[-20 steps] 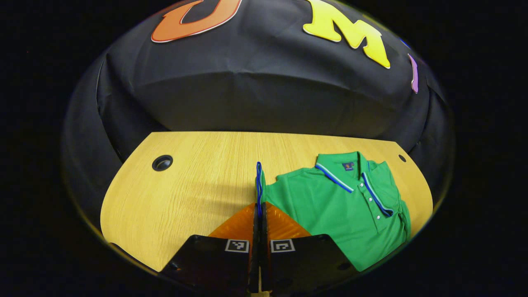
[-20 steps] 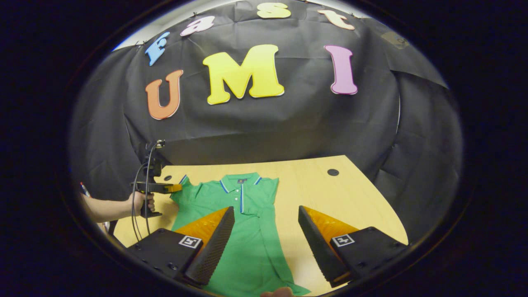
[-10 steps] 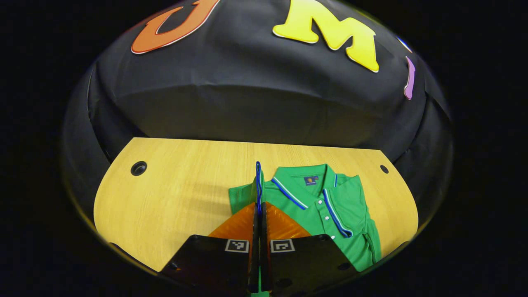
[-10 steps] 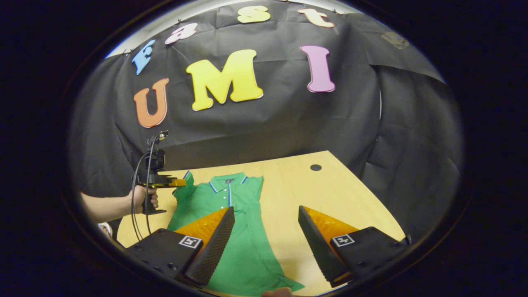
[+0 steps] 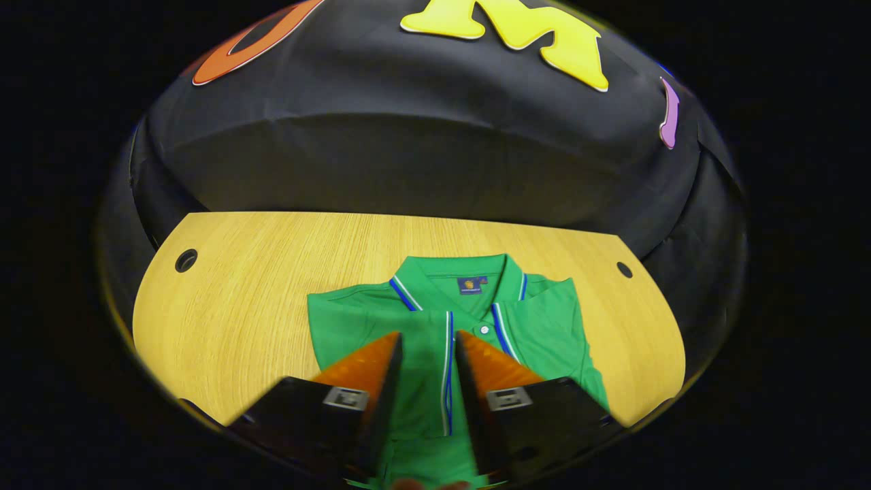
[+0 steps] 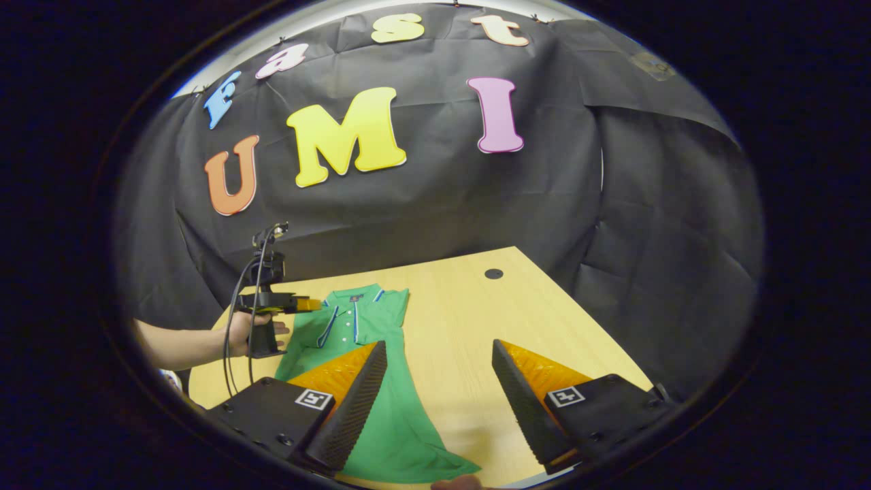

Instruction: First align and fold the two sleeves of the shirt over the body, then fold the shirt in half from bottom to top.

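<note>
On the wooden surface (image 5: 238,299) lies the green shirt (image 5: 544,333), left sleeve (image 5: 354,320) now folded over. Left tool (image 5: 427,344) just let go, fingers apart. Right tool (image 6: 439,354) wide apart, holding nothing. Bottom fold next, probably.

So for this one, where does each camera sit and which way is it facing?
Left gripper view: rides the left hand-held gripper, low over the green shirt, facing its collar and the booth wall; its own parted fingers show.
Right gripper view: rides the right hand-held gripper, fingers wide apart, looking up the table; a hand holds the other gripper.
Shared: shirt, table, wall.
</note>
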Motion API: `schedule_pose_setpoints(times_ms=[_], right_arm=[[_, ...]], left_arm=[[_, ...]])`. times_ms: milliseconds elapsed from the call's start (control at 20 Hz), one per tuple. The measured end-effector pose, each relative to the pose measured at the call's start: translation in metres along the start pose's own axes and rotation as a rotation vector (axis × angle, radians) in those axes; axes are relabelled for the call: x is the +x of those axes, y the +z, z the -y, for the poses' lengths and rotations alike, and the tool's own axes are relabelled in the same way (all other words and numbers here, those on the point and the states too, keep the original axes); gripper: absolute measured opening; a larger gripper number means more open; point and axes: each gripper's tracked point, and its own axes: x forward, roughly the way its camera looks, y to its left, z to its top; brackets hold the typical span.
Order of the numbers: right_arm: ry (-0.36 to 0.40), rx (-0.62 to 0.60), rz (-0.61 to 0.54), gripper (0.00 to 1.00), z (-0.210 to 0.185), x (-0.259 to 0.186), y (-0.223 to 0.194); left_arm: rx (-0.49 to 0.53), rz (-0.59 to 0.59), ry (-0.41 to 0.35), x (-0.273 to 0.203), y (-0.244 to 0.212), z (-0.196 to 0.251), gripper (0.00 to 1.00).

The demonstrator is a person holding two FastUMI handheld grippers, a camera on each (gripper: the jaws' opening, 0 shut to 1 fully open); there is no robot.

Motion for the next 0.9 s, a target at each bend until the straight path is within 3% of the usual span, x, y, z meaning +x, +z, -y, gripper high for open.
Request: schedule_pose_setpoints(times_ms=[50,100,150,500,550,750,850,900], right_arm=[[0.010,-0.001,0.002,0.98,-0.004,0.000,0.000],[0.021,-0.002,0.006,0.94,-0.008,0.000,0.002],[0.034,-0.007,0.011,0.98,-0.013,0.001,0.003],[0.147,-0.079,0.018,0.98,-0.038,0.016,0.001],[0.154,-0.087,0.009,0.94,-0.038,0.020,-0.001],[0.215,-0.159,-0.049,0.94,-0.049,0.032,-0.017],[0.251,-0.188,-0.104,0.98,-0.053,0.035,-0.035],[0.260,-0.195,-0.129,0.94,-0.054,0.035,-0.043]], left_arm=[[0.006,0.016,0.003,0.002,0.007,0.000,0.74],[0.014,0.032,0.007,-0.010,0.008,-0.002,1.00],[0.023,0.047,0.010,-0.019,0.012,-0.003,1.00],[0.047,0.170,0.078,-0.116,0.021,-0.021,1.00],[0.039,0.179,0.086,-0.131,0.016,-0.022,1.00],[0.015,0.179,0.094,-0.198,-0.024,-0.022,1.00],[0.009,0.161,0.100,-0.223,-0.051,-0.026,1.00],[0.008,0.139,0.094,-0.236,-0.071,-0.029,1.00]])
